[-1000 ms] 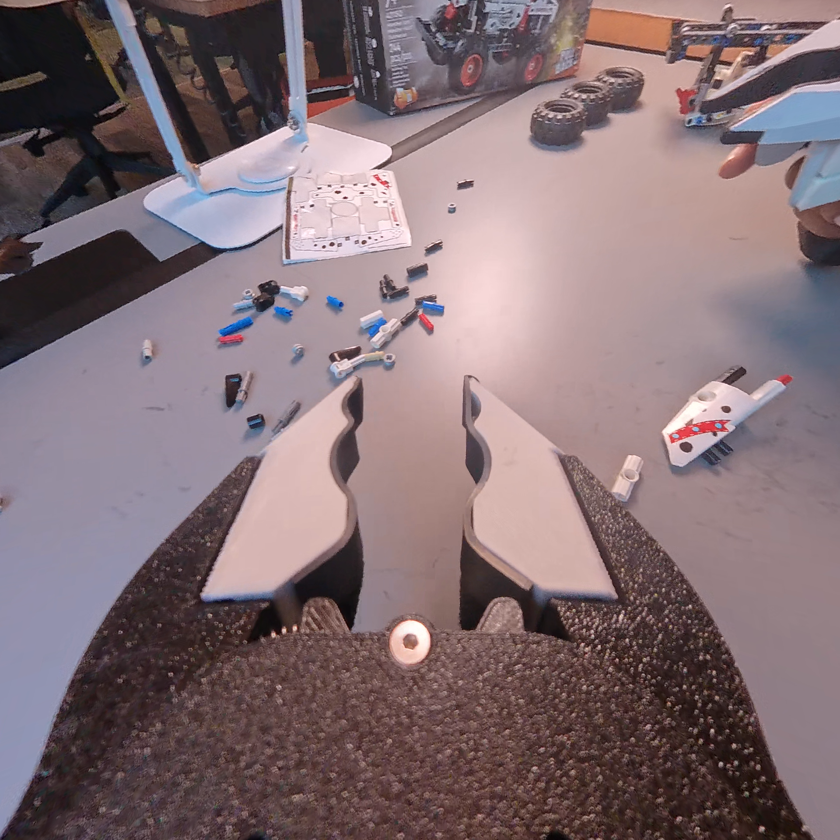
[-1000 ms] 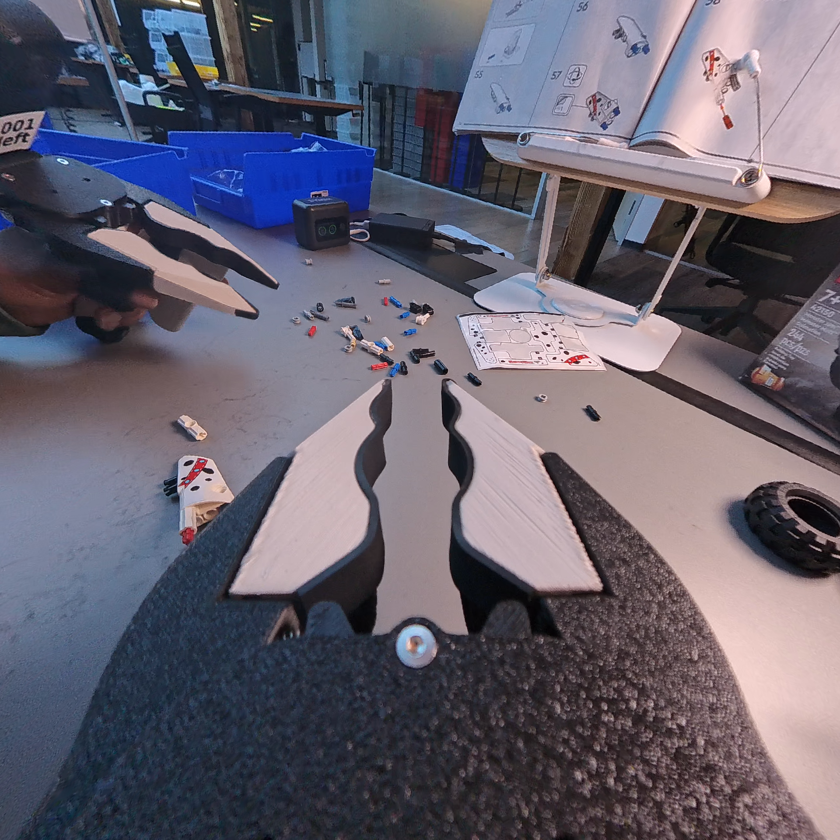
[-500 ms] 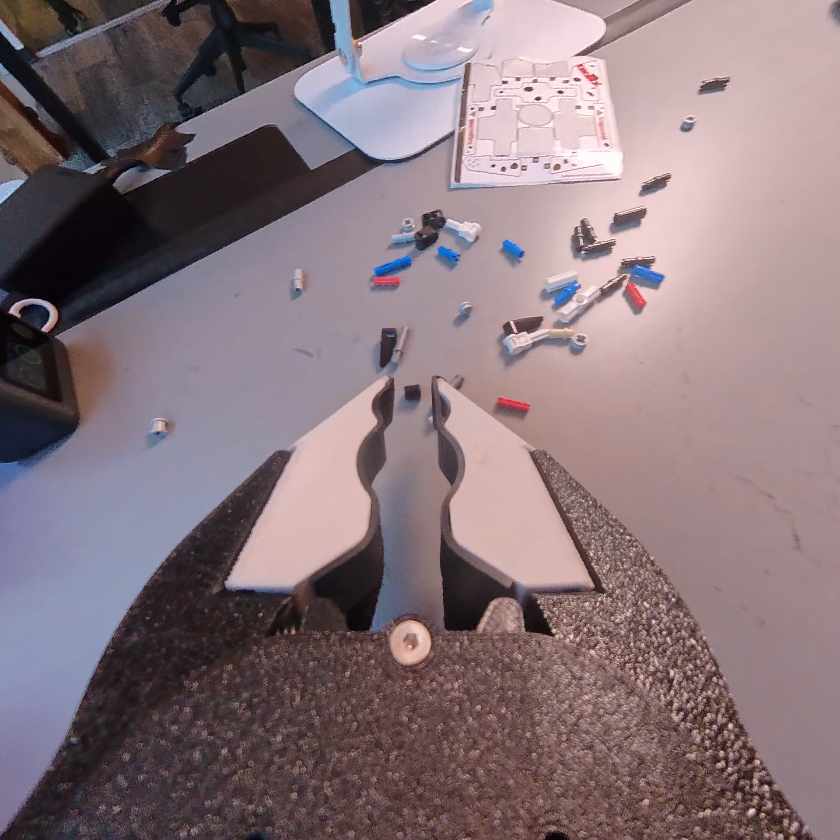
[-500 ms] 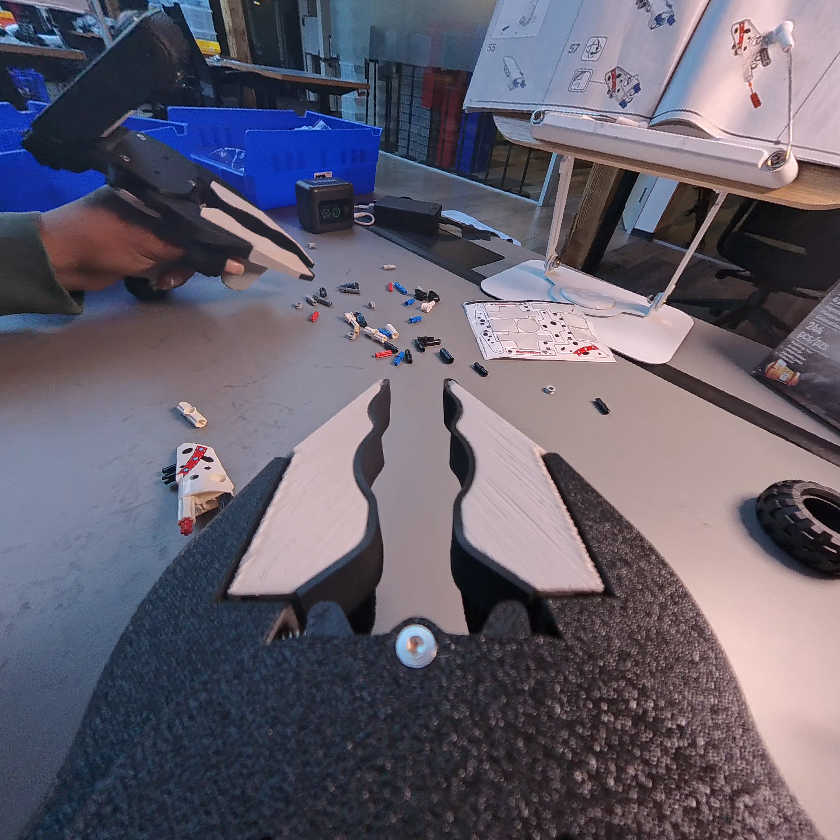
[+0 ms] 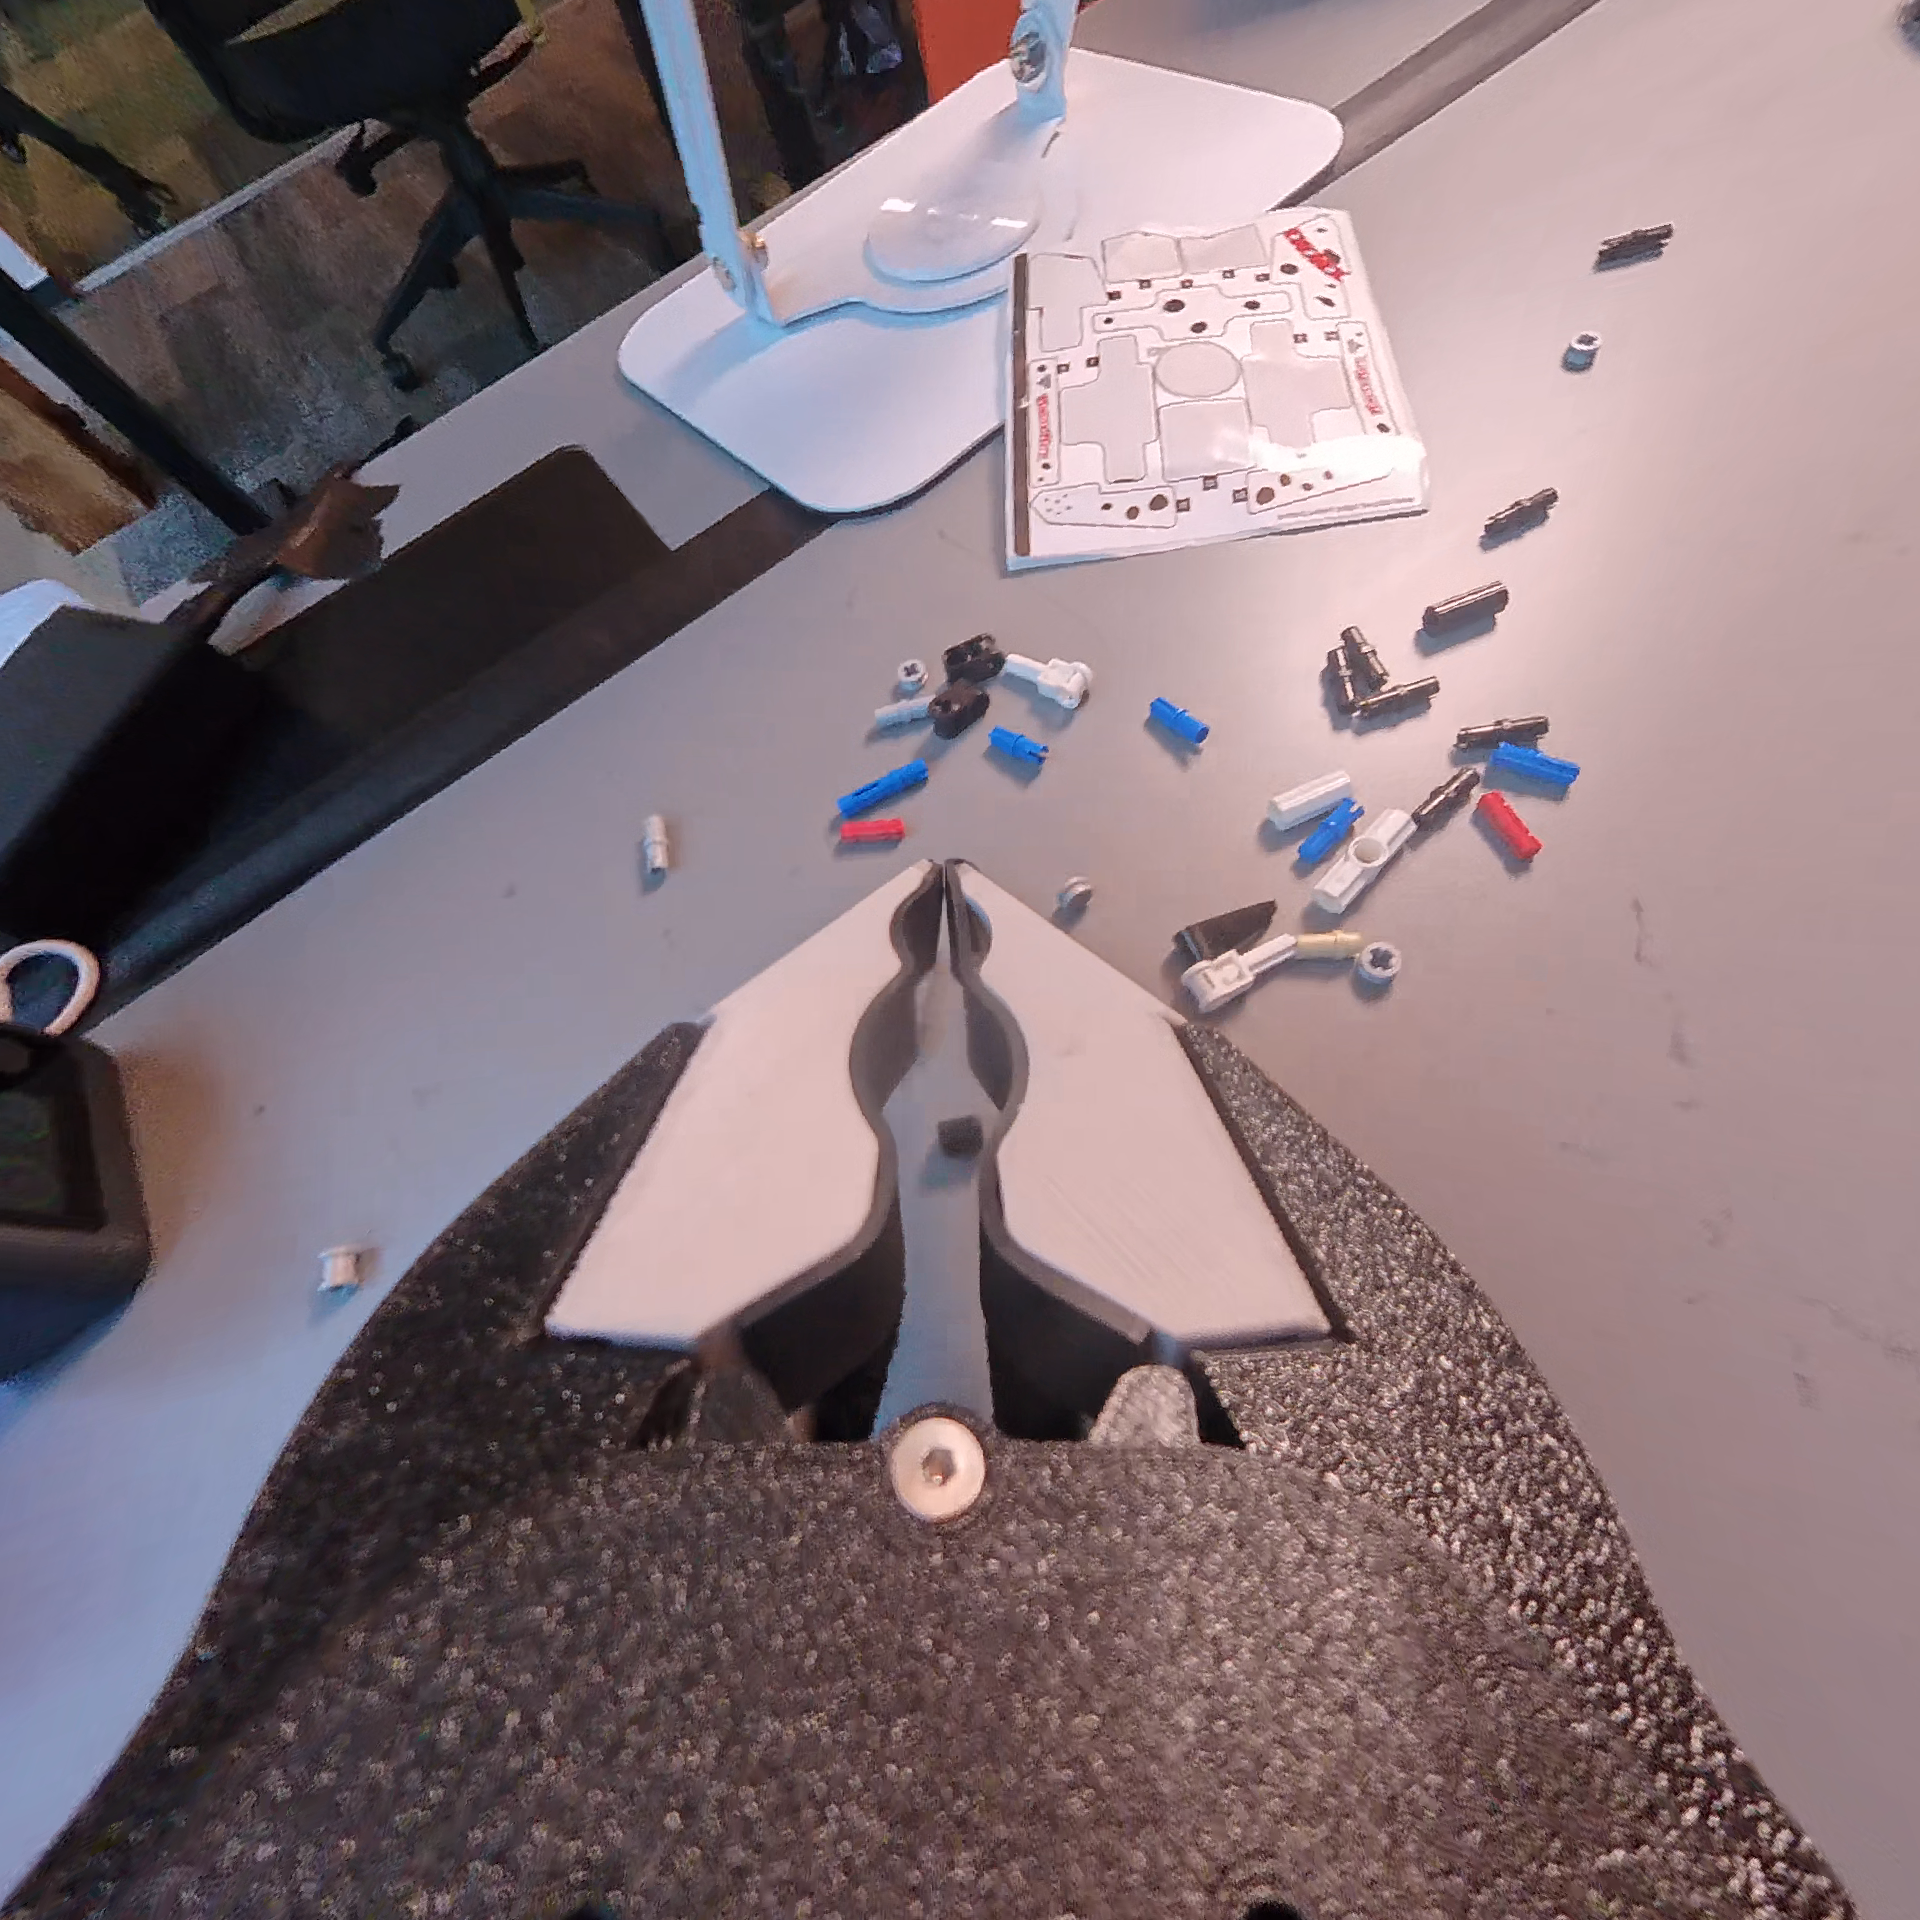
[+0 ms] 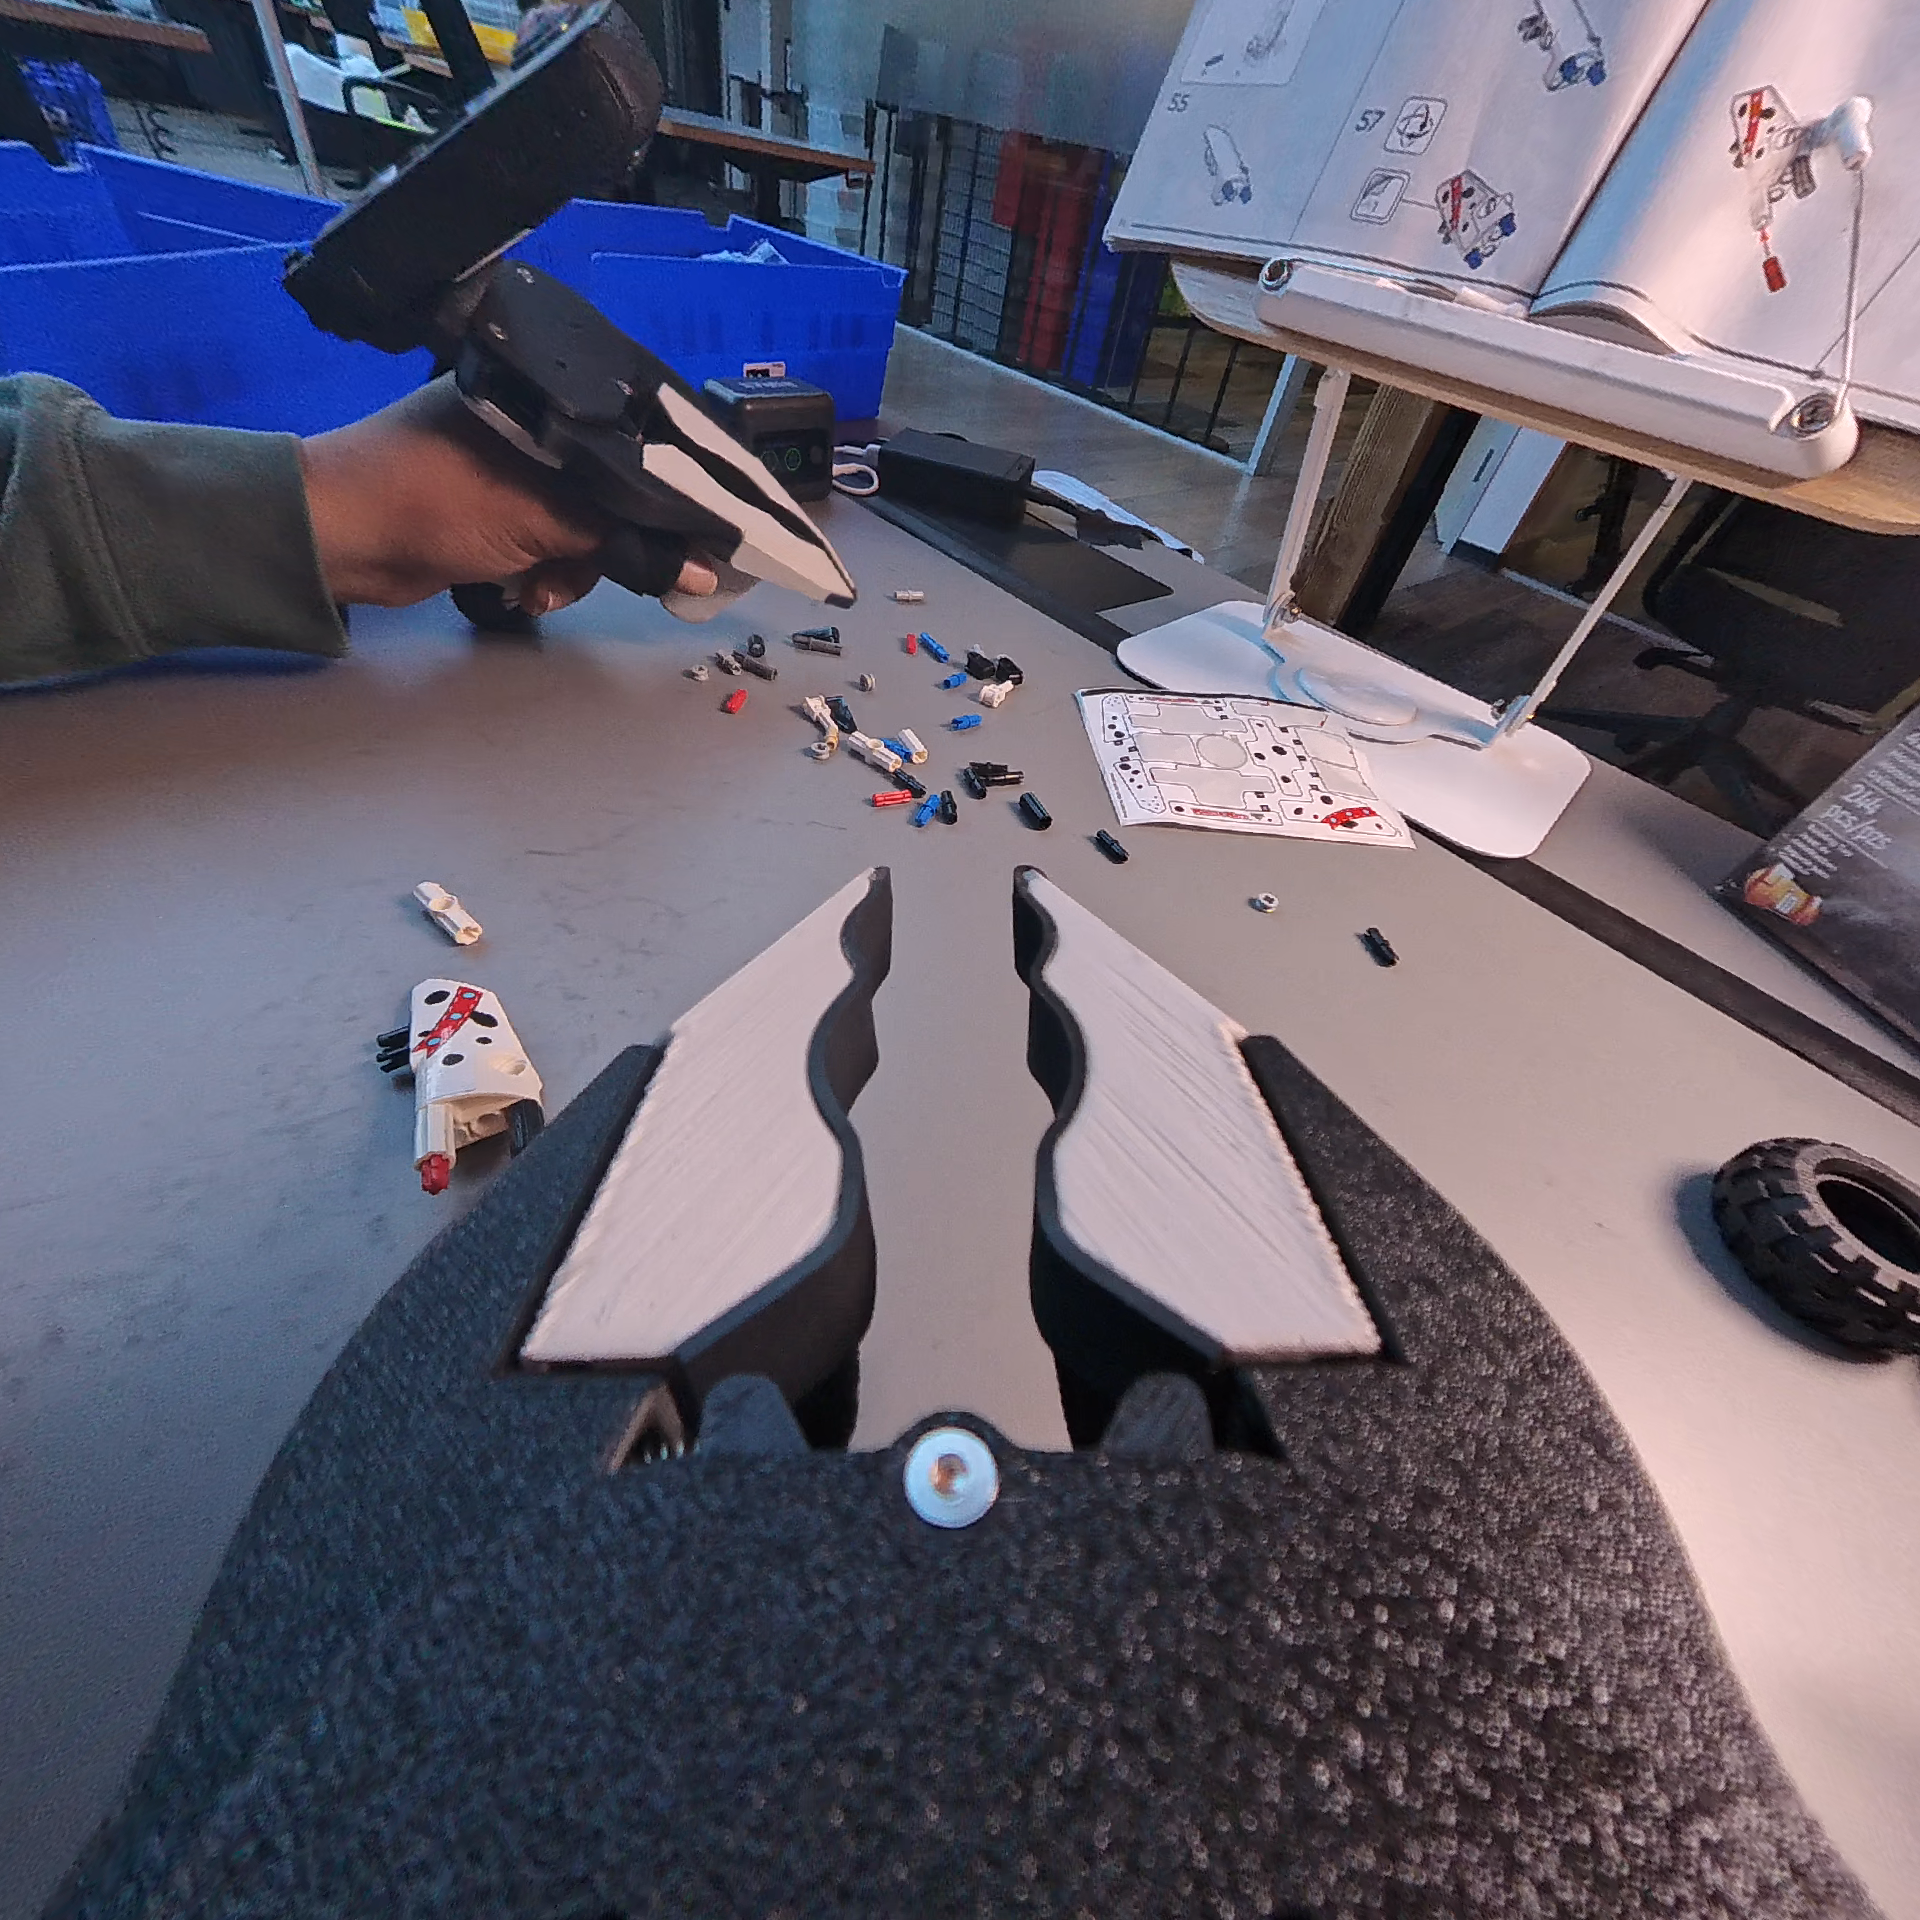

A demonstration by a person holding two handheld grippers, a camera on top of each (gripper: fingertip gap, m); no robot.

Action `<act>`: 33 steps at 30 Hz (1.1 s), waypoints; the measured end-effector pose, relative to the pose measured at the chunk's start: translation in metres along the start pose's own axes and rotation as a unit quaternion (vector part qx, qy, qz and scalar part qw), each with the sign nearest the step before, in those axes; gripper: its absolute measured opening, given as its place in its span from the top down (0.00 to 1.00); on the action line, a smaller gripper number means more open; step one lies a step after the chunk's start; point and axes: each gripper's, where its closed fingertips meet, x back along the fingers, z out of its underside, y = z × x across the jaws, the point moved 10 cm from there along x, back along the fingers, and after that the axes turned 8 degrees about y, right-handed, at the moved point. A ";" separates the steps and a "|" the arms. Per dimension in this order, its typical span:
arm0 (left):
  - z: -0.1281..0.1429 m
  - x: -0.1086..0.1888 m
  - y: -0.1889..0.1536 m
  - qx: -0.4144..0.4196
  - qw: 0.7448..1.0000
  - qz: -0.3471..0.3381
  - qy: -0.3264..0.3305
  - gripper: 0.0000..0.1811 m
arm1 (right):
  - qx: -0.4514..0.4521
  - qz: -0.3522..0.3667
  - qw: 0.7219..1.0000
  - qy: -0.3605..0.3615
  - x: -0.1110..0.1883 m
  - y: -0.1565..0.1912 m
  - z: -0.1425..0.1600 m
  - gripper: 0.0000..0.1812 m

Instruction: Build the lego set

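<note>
My left gripper (image 5: pixel 943 871) is shut, its tips just short of the scattered small Lego pins and connectors (image 5: pixel 1340 821). Nothing shows between its tips. A small black piece (image 5: pixel 958 1136) lies on the table under its fingers. In the right wrist view the left gripper (image 6: pixel 840 594) hangs tilted down, close above the far-left edge of the scatter (image 6: pixel 883 738). My right gripper (image 6: pixel 951 883) is open and empty above bare table. A white spotted sub-assembly (image 6: pixel 457 1060) with a red pin lies to its left, beside a white connector (image 6: pixel 447 912).
A sticker sheet (image 5: pixel 1205 384) lies by the white base (image 5: pixel 935 312) of the stand that holds the open instruction book (image 6: pixel 1507 156). A black tyre (image 6: pixel 1829 1257) sits at the right, the set's box (image 6: pixel 1849 883) behind it. Blue bins (image 6: pixel 707 291) and a black device (image 6: pixel 774 426) stand at the far edge. My right fingertips sit around 25 cm from my left ones. My left tips are roughly 5 cm from the small black piece (image 5: pixel 958 1136). The right camera catches it too, in the right wrist view (image 6: pixel 754 639). My left tips are about 20 cm from the white connector (image 6: pixel 447 912), my right tips only 15 cm.
My left gripper has moved forward over the near edge of the scatter and closed from open to shut. My right gripper has barely moved and stays open.
</note>
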 end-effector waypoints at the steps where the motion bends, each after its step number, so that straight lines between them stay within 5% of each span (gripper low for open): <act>1: -0.002 -0.002 -0.004 -0.006 1.000 0.006 0.000 1.00 | 0.002 0.001 1.000 0.000 0.000 0.000 0.000 0.88; 11: -0.014 0.002 -0.065 -0.068 0.988 0.141 -0.006 0.89 | 0.016 0.004 1.000 0.002 0.002 0.000 -0.002 0.88; 14: -0.017 -0.010 -0.075 -0.116 0.983 0.137 0.028 0.87 | 0.019 0.001 1.000 0.007 0.001 0.002 -0.001 0.88; 33: -0.026 -0.027 -0.066 -0.138 0.970 0.188 0.071 0.97 | 0.023 -0.011 0.999 0.024 -0.003 0.003 0.003 0.88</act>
